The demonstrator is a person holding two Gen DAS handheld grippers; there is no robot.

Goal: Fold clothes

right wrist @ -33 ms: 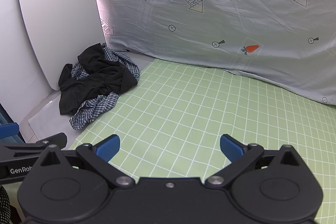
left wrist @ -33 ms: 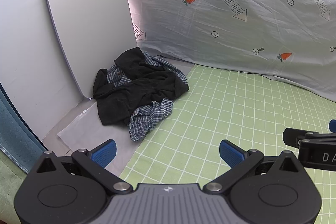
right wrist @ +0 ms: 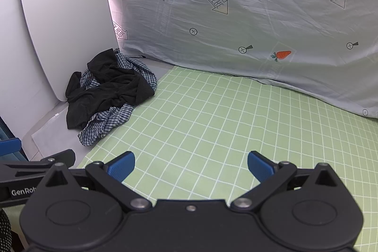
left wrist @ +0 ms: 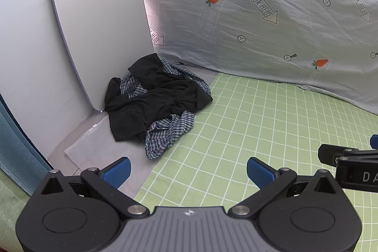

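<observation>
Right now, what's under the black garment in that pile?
A blue-checked shirt lies under the black garment, showing at the front and back edges. Anything deeper is covered. Both grippers hover open, away.

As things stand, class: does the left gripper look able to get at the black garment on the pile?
Probably yes. The left gripper is open and empty, and only bare surface lies between it and the black garment, which lies uppermost on the checked shirt.
</observation>
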